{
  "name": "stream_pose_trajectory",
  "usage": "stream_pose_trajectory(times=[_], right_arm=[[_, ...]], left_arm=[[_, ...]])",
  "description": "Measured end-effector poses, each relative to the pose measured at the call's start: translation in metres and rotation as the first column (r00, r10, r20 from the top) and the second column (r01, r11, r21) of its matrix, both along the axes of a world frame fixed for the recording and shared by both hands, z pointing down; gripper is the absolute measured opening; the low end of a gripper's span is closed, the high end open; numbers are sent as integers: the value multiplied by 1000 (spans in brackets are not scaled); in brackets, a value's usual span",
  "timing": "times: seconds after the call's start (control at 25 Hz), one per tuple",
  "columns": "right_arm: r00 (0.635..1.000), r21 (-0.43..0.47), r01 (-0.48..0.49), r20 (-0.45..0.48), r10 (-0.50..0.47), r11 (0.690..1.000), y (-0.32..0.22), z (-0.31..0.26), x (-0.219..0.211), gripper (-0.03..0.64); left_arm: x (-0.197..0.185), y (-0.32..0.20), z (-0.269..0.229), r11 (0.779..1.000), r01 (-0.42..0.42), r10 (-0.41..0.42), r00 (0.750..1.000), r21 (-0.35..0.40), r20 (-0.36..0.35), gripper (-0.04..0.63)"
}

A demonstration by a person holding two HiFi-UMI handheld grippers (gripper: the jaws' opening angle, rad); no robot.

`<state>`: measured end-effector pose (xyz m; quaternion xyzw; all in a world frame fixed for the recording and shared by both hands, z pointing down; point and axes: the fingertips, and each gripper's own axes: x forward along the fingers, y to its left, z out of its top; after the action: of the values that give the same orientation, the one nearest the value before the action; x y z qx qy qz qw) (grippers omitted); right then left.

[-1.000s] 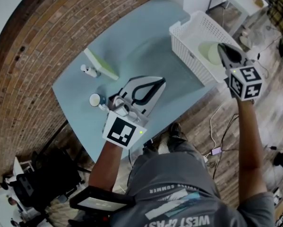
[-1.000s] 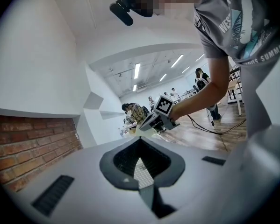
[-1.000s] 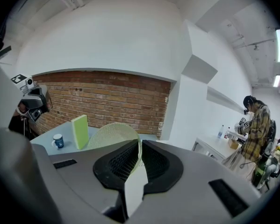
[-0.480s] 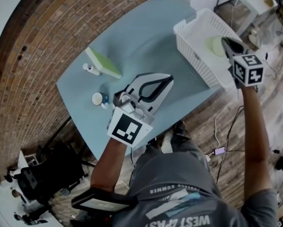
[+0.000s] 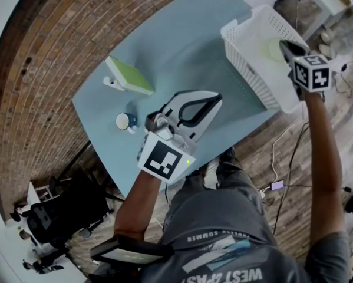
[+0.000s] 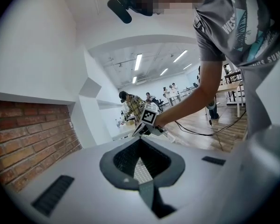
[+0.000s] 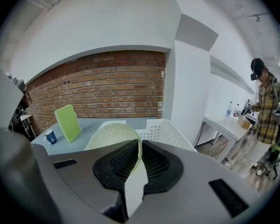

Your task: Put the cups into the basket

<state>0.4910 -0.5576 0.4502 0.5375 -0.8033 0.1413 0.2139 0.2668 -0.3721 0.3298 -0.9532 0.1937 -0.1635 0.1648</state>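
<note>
The green cup [image 7: 111, 134] hung over the white basket [image 5: 247, 58], pinched by its thin wall in the right gripper [image 7: 139, 148], whose jaws were clamped almost together on that wall. We judged it light and probably plastic. Its wall looked thin enough to flex a little under the pads, and its dimpled skin would give them some bite. The rim seemed the sound place to take it, one jaw inside and one outside, as it was held. A drop into the basket looked unlikely to harm it.

The cup's body reached forward from the jaws toward the basket. We took its long axis to run roughly along the gripper's own line and tip downward, with the rim nearest the jaws. We could not read the mouth's exact facing.

The basket sat at the counter's [image 5: 182, 46] far right edge. Well apart, near the left edge, a small blue cup [image 5: 124, 121] stood upright with its mouth up, just in front of a green board [image 5: 129, 75]. The left gripper [image 5: 214, 101] hovered over the counter between them, its jaws together on nothing we could see.
</note>
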Motion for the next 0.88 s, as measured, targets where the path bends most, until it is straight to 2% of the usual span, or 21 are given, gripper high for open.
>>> stream_pose_trajectory(times=[0.48, 0.88], right_arm=[[999, -120, -18, 25, 22, 993, -39, 59, 11, 34], [998, -250, -28, 52, 42, 968, -63, 119, 21, 34]], left_arm=[[8, -19, 17, 999, 6, -5, 1000, -49, 22, 2], [17, -33, 34, 996, 10, -8, 1000, -87, 17, 2]])
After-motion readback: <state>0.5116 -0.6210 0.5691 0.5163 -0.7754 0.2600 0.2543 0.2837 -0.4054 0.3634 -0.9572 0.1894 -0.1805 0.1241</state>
